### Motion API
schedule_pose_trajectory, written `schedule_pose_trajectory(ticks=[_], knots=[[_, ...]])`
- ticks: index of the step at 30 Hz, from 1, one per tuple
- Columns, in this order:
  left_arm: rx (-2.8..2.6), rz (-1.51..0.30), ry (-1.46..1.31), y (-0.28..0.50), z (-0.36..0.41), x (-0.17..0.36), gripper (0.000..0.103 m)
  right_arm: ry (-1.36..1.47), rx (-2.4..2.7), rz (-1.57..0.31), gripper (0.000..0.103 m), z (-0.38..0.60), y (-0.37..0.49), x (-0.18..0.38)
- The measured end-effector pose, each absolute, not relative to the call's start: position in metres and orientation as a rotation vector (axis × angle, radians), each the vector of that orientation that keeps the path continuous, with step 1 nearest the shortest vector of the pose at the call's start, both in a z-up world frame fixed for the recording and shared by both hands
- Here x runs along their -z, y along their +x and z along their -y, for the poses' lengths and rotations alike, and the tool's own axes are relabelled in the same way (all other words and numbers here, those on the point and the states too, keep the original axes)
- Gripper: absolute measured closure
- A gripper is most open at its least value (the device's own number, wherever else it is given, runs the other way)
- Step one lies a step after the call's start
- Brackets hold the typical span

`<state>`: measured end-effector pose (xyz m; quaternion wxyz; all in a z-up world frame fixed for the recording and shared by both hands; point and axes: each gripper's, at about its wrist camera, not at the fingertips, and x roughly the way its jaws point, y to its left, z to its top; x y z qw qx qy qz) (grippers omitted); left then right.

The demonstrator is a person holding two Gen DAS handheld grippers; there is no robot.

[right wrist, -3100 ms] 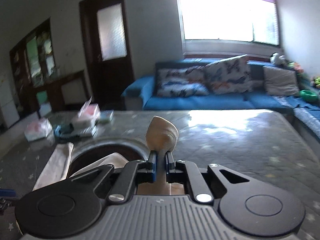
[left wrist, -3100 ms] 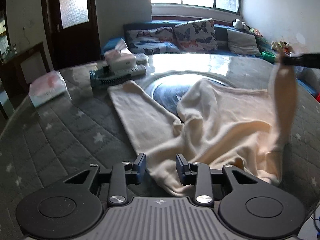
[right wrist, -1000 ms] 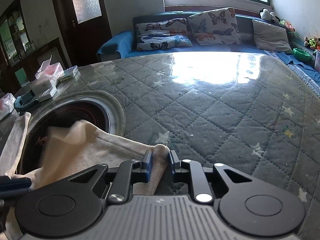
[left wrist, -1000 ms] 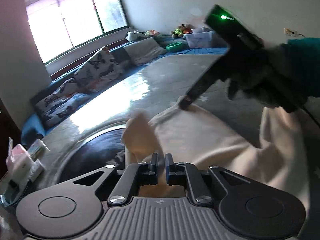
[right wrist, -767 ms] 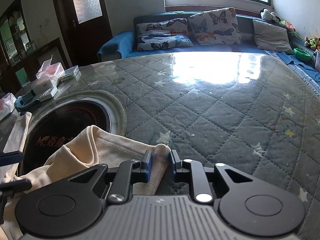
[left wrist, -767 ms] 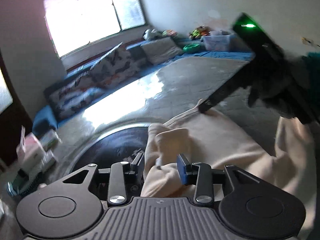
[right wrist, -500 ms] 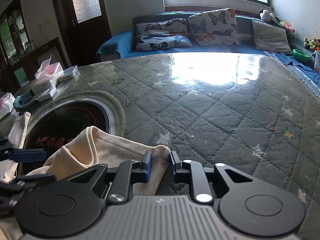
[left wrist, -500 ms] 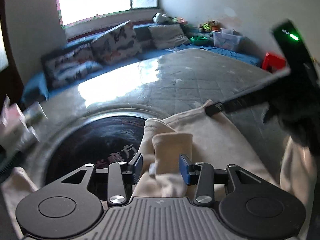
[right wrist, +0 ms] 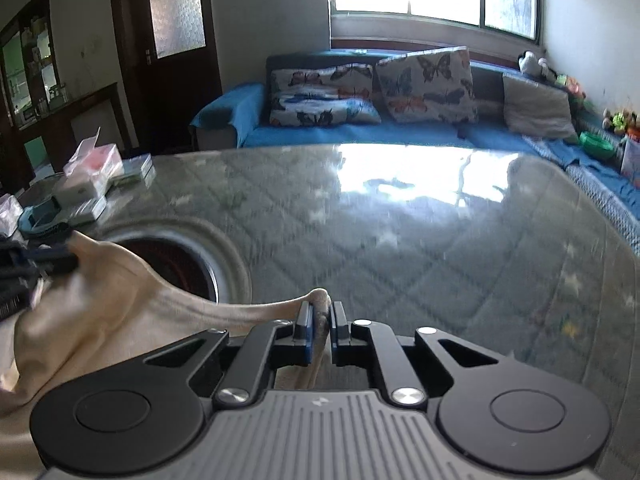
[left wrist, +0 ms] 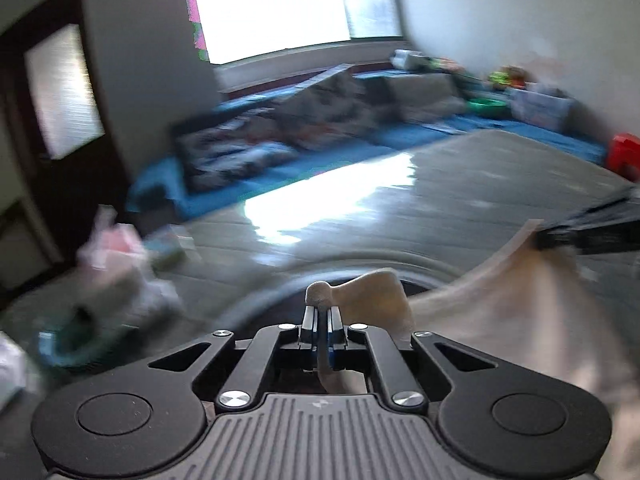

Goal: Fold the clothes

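Now, left gripper (left wrist: pixel 321 314): my jaws have just closed, clamped on a fold of the cream garment (left wrist: pixel 512 304).
Right gripper (right wrist: pixel 320 312): clenched on its edge.
Garment: stretched between both, above the quilted table (right wrist: pixel 440 240).

Cream garment (right wrist: pixel 100 300), grey star-quilted table cover (right wrist: pixel 440 248), blue sofa (right wrist: pixel 400 134), butterfly-print cushions (right wrist: pixel 428 84)

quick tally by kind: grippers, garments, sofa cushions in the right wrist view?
Grippers: 2, left gripper and right gripper, both shut on the cream garment
Garments: 1, cream garment
Sofa cushions: 3, two butterfly cushions, one plain grey cushion
Total: 6
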<state>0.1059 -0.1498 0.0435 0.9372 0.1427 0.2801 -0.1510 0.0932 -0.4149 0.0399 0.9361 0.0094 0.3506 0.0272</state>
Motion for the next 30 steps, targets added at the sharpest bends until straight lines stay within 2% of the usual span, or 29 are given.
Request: schedule_pose_trajectory(ticks=[11, 16, 23, 30], knots=[[0.133, -0.665, 0.29, 0.161, 0.116, -0.012, 0.098, -0.087, -0.03, -0.754, 0.096, 0.394, 0.155, -0.018], [0.12, -0.697, 0.293, 0.161, 0.115, -0.007, 0.093, -0.123, -0.05, -0.765, 0.091, 0.388, 0.16, -0.021], [0.163, -0.698, 0.247, 0.127, 0.111, -0.028, 0.092, -0.068, -0.148, -0.785, 0.087, 0.395, 0.115, -0.047], [0.272, -0.702, 0.274, 0.092, 0.125, -0.03, 0.092, -0.117, -0.417, -0.805, 0.085, 0.364, 0.028, -0.066]])
